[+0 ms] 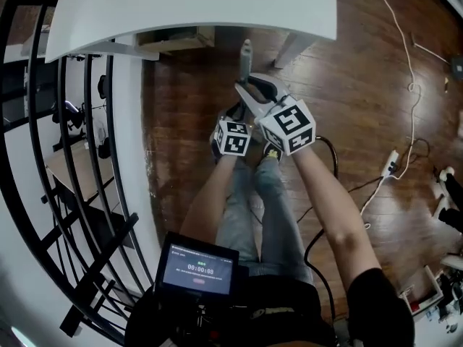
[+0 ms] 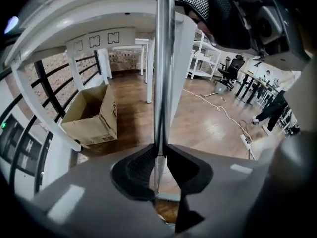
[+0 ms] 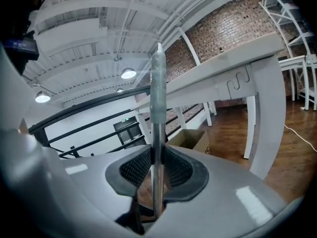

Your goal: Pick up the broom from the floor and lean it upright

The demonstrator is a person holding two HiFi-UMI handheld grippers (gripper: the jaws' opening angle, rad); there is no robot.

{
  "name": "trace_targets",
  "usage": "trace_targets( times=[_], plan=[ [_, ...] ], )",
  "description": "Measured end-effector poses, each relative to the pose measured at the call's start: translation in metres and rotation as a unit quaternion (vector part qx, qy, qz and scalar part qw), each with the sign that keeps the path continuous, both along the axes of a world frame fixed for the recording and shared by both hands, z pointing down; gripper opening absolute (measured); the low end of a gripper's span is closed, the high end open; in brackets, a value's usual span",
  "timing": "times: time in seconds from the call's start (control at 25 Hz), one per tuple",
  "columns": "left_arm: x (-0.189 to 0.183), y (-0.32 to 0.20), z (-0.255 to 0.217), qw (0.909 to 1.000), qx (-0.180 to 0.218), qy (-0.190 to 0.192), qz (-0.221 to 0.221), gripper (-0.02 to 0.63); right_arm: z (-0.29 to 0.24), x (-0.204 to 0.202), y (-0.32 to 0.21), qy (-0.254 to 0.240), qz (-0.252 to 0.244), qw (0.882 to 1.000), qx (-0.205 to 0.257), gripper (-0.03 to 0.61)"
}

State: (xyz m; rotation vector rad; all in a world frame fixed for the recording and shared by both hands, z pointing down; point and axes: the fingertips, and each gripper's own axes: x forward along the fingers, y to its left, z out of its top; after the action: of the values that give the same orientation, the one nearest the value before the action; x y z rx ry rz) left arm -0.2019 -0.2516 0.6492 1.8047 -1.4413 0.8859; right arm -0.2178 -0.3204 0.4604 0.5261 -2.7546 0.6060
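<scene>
Closest to the head camera, a small dark screen [image 1: 199,270] is glowing at the person's chest, and both bare forearms are reaching out beyond it above the jeans. Out there the left claw [image 1: 239,114] and the right claw [image 1: 253,92] are sitting side by side, nearly touching. Each is gripping the broom [image 1: 246,58] by its thin metal pole, which is pointing up toward the camera and so looking very short.

From the left gripper view, the left claw [image 2: 159,160] is pinching the shiny handle [image 2: 162,83] between its ribbed black pads, with the jaws narrow and pressing on both sides. The right claw [image 2: 233,19] is holding the same handle higher up. From the right gripper view, the right claw [image 3: 157,167] is likewise clamping narrowly on the handle, whose grey-green end sleeve [image 3: 157,78] is sticking up past the pads. The brush end is out of sight in every view.

A white desk [image 1: 195,6] is standing ahead over the wooden floor [image 1: 347,85]. A cardboard box [image 2: 91,115] is resting on the floor near a black railing [image 1: 72,157], and a white cable [image 1: 409,85] is trailing along the right side.
</scene>
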Motion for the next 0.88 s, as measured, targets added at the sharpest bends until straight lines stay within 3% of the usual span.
trace_targets(
  times=[0.24, 0.6, 0.88],
  plan=[
    [-0.007, -0.027, 0.025, 0.9997, -0.018, 0.007, 0.011, 0.095, 0.025, -0.008, -0.023, 0.015, 0.000, 1.000, -0.005, 0.085],
    [-0.016, -0.047, 0.037, 0.9996, -0.010, -0.004, 0.025, 0.097, 0.036, -0.008, -0.044, 0.027, 0.021, 0.999, -0.015, 0.086],
    [-0.020, -0.051, 0.035, 0.9999, -0.004, 0.007, 0.007, 0.098, 0.038, -0.009, -0.049, 0.039, 0.025, 0.999, -0.011, 0.086]
  ],
)
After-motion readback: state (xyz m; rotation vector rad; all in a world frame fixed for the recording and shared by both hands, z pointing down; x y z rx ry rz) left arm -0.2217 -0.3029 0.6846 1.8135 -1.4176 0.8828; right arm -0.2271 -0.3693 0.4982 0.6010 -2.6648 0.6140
